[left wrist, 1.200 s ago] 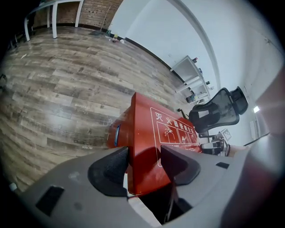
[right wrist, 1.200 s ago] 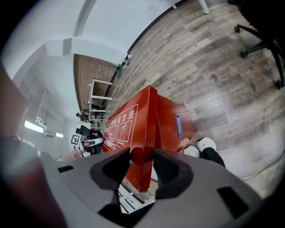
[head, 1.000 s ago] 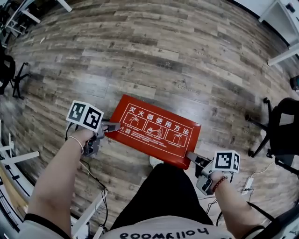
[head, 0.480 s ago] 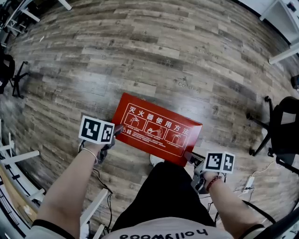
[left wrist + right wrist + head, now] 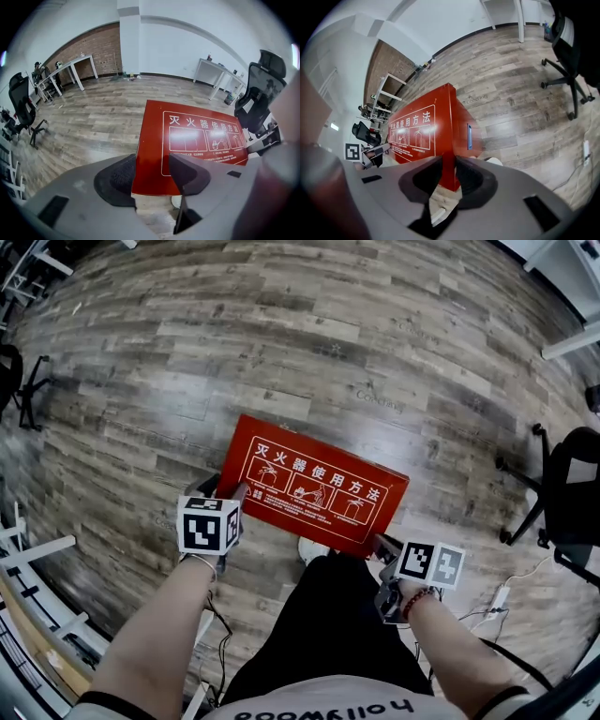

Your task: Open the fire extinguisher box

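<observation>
A: Where does the fire extinguisher box (image 5: 314, 488) sit?

B: Flat on the wood-plank floor (image 5: 281, 343), right at the person's feet, red lid with its white instruction panel facing up; one gripper at each near corner.

A: And the fingers?

B: The left gripper (image 5: 152, 171) has its fingers wide, with the lid's near-left corner standing between them, not pinched as far as I can see; the right gripper (image 5: 449, 174) has just been closing its fingers, and they now sit narrow, clamped on the box's near-right corner edge.

A: So how should the lift go?

B: I'd judge the left should close on the lid's rim only, not on the body beneath, before anything rises; then both hands swing up together about the far edge, where the hinge probably is; an uneven pull would likely twist the lid or drag the whole box across the planks. The small blue fitting (image 5: 469, 136) on the side face may be a catch; worth checking if the lid resists.

A: Room to work?

B: Plenty; the planks beyond the box look clear; a black office chair (image 5: 567, 488) stands well apart to the right; a brick wall (image 5: 89, 47) closes the far end of the room.
</observation>
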Available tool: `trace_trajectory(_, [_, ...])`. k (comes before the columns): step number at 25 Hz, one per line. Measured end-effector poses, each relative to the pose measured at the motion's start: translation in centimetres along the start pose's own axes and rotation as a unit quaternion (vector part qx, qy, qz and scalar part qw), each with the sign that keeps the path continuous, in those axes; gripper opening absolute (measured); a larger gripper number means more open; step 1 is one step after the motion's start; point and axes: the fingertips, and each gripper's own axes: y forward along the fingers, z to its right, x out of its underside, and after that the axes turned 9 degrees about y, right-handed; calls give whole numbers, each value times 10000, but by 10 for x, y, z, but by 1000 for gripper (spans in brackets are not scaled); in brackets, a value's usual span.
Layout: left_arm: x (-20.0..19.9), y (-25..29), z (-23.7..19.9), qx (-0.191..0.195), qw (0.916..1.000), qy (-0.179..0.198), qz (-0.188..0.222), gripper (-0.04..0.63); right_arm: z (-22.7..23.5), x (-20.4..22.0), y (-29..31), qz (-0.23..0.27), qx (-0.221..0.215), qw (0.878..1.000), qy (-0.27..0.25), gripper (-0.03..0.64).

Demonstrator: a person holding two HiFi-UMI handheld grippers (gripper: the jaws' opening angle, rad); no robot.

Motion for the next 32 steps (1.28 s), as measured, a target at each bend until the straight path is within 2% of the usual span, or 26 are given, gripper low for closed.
trace_trajectory(3, [0,-2,3,-211,9996,46,181,204,0,0,-1,89,250,9993,-259,88])
trace_trajectory(5, [0,-3,7,-359,9987,279,251,180,0,0,-1,66,324,9986,-410,87])
trace_trajectory(8, [1,-6,13,-553,9960,659,252,52,-2,1,-2,-30,252,9982,-538,87])
trace_trajectory(12, [5,-12,8,-639,9964,421,372,52,1,0,-3,-159,197,9979,-598,86])
trace_trajectory(17, [3,-23,4,-599,9966,129,553,52,7,-1,-11,-125,468,9950,-877,67])
trace_trajectory(24, [-3,-47,19,-401,9957,-233,801,43,1,-10,-36,172,434,9939,-1002,28])
trace_trajectory(28, [-32,-83,44,42,9868,-650,1484,29,-24,-19,-60,350,54,9938,-1056,23])
trace_trajectory(32, [-64,-130,71,447,9761,-505,2068,8,-65,-26,-92,603,-452,9904,-1160,21])
